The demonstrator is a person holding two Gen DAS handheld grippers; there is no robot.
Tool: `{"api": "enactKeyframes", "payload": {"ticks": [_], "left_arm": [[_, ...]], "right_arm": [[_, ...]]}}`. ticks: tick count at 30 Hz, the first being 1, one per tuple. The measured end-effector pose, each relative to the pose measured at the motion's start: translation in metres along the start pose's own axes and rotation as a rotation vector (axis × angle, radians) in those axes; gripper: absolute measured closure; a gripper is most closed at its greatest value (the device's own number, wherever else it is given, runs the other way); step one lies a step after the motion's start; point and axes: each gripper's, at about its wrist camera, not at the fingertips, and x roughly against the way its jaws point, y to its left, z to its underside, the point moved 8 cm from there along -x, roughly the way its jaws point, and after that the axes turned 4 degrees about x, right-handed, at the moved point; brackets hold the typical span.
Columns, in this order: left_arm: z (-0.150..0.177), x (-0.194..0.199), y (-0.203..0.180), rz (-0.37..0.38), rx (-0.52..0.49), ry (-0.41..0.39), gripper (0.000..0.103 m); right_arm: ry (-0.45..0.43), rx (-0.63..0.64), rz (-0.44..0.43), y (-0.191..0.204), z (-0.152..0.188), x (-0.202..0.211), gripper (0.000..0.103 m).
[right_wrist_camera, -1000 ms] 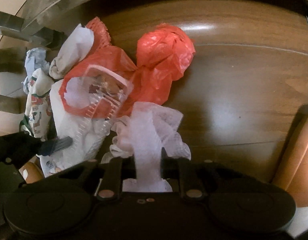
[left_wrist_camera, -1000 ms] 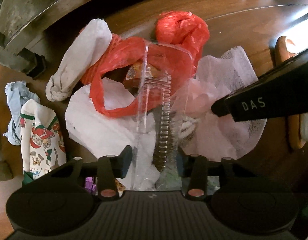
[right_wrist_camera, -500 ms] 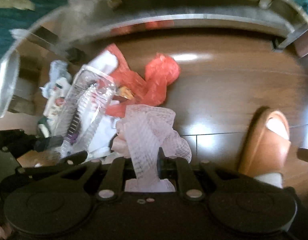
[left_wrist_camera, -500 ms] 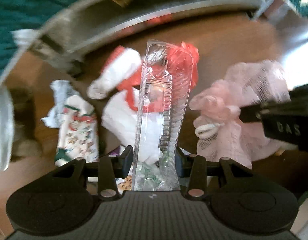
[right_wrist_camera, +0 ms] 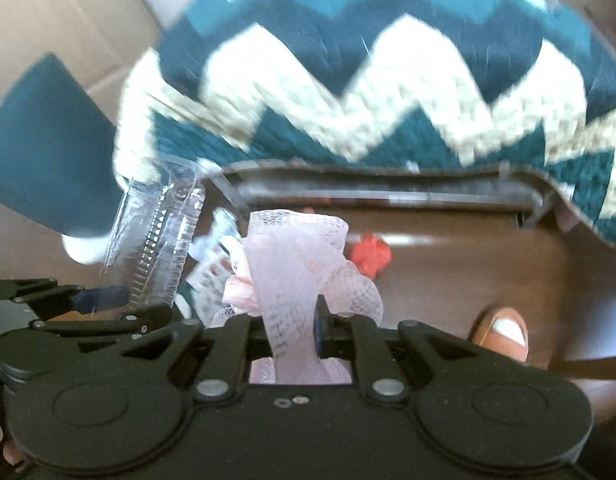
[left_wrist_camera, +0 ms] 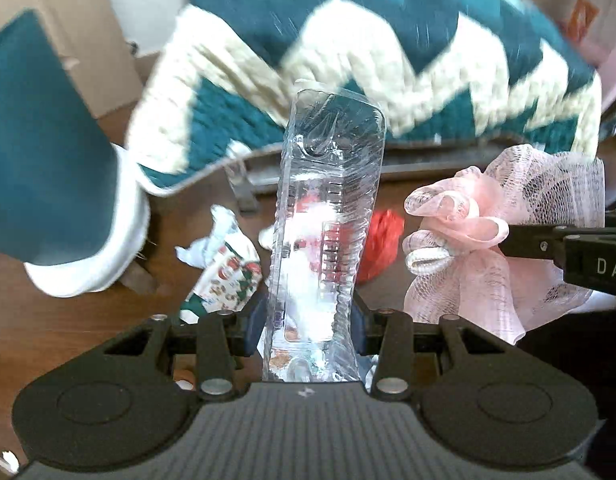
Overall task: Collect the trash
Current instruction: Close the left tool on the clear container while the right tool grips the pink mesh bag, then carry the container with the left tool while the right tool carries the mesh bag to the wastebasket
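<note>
Presently, left wrist view: the left gripper (left_wrist_camera: 308, 322) is seen with its jaws closed to a narrow gap on the lower end of a clear plastic clamshell (left_wrist_camera: 328, 216), which is held upright and clear of the floor (left_wrist_camera: 48, 328), presumably lifted for carrying to a bin. The remaining trash is left on the floor below: a printed paper wrapper (left_wrist_camera: 228, 276) and a red plastic bag (left_wrist_camera: 382, 240). A pink mesh bundle (left_wrist_camera: 488, 248) is seen at right, pinched by the other tool.

Right wrist view: the right gripper (right_wrist_camera: 296, 330) is shown with jaws nearly closed on that pink mesh bundle, a strip of which is drawn up between them; it is held off the floor likewise. The clamshell appears at left, raised. A zigzag blanket (right_wrist_camera: 388, 80) fills the background, blurred.
</note>
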Motion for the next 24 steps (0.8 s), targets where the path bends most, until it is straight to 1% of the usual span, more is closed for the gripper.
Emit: {"api": "enactKeyframes", "payload": {"ticks": [2, 3, 10, 13, 17, 20, 24], "left_arm": [[-0.002, 0.021, 0.009, -0.024, 0.019, -0.034, 0.062], [-0.005, 0.032, 0.012, -0.023, 0.030, -0.048, 0.062], [-0.024, 0.106, 0.042, 0.016, 0.124, -0.188, 0.061], [-0.039, 0.136, 0.062, 0.013, 0.164, -0.252, 0.061], [-0.056, 0.166, 0.095, 0.013, 0.217, -0.310, 0.060], [-0.068, 0.185, 0.119, -0.014, 0.232, -0.352, 0.060], [-0.083, 0.197, 0.156, -0.047, 0.264, -0.389, 0.059]], "right_arm": [[-0.039, 0.028, -0.001, 0.014, -0.007, 0.020, 0.092], [-0.057, 0.040, -0.002, 0.019, -0.011, 0.029, 0.092], [-0.179, 0.127, -0.037, 0.066, -0.038, 0.088, 0.092], [-0.237, 0.176, -0.056, 0.092, -0.057, 0.112, 0.092], [-0.297, 0.244, -0.083, 0.128, -0.086, 0.133, 0.092], [-0.328, 0.291, -0.106, 0.157, -0.105, 0.140, 0.092], [-0.356, 0.356, -0.135, 0.199, -0.133, 0.141, 0.092]]}}
